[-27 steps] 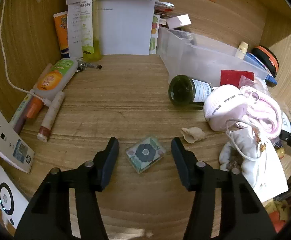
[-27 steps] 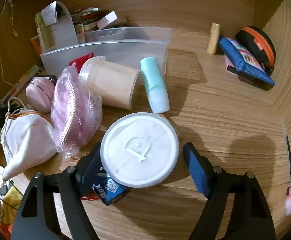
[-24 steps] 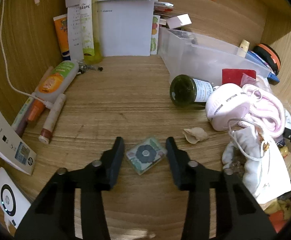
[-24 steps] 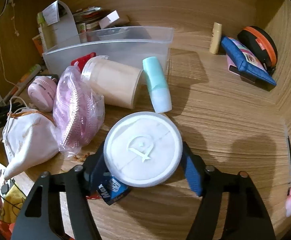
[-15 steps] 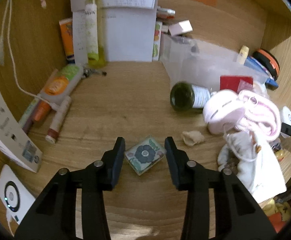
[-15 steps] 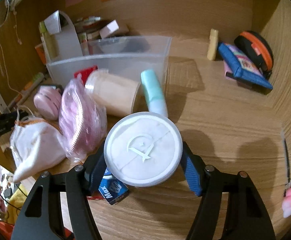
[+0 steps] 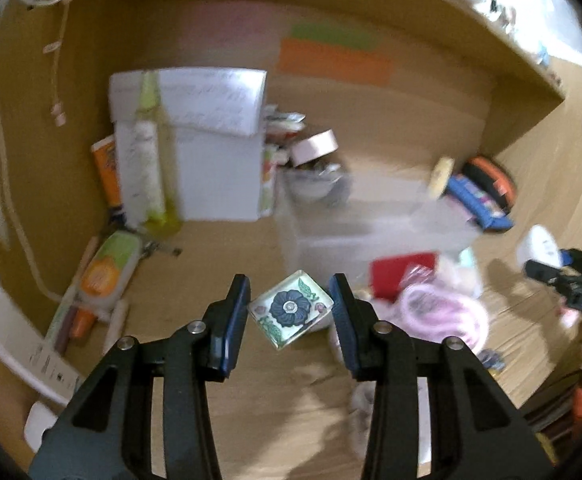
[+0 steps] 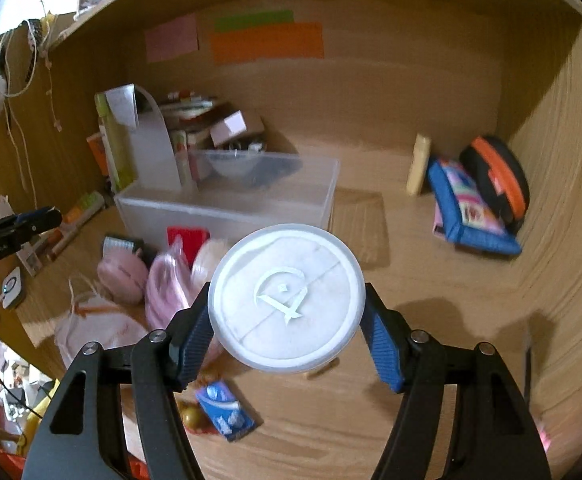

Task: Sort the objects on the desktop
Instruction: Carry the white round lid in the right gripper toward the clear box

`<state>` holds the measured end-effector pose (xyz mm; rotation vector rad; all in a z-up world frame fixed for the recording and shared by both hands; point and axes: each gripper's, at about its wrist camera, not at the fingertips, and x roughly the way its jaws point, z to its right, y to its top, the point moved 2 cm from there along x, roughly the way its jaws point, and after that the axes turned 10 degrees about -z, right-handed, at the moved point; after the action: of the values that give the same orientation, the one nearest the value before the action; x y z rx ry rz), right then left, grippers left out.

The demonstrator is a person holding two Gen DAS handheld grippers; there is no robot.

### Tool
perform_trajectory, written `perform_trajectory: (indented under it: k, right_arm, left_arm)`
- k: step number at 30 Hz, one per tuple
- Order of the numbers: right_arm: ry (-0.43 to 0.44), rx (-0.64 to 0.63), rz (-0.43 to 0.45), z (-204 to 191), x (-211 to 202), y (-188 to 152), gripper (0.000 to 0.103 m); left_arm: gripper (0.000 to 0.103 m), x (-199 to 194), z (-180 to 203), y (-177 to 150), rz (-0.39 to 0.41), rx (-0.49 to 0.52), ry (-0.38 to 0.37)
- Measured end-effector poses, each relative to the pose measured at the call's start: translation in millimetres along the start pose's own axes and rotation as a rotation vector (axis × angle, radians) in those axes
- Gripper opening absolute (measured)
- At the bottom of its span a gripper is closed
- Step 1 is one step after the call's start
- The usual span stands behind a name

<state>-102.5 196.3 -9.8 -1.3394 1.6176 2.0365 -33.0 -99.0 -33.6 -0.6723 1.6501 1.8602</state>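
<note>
My left gripper [image 7: 289,312] is shut on a small square glass tile [image 7: 291,309] with a blue flower, held corner to corner and lifted off the desk. Between the blue pads of my right gripper [image 8: 287,312] sits a round white lidded container [image 8: 286,297], gripped and raised above the wooden desk. A clear plastic bin [image 8: 227,200] stands at the back, also seen as the clear bin [image 7: 371,228] ahead of the tile. The right gripper with the white container [image 7: 539,248] shows at the right edge of the left wrist view.
A pink pouch [image 8: 121,276], a pink bag [image 8: 167,292] and a white drawstring bag [image 8: 95,332] crowd the desk's left. A blue packet [image 8: 225,410] lies under the right gripper. A blue case [image 8: 467,208] and an orange-black case [image 8: 499,180] rest at the back right. Tubes [image 7: 107,264] lie left.
Both grippers closed on their objects and then rose: the tile and the white container have left the desk, and the clutter below looks smaller and farther away.
</note>
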Motion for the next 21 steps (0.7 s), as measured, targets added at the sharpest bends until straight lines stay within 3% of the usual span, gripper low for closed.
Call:
perform_trajectory:
  k: [12,21]
  right_arm:
    - [0.081,-0.037,0.047,-2,1,58,0.065]
    - [0.104,-0.059,0.022,-13,36,99,0.065]
  left_arm:
    - [0.041,-2,29,58,0.055,0.056,-0.043]
    - [0.041,41,33,89,-0.013,0.058,-0.053]
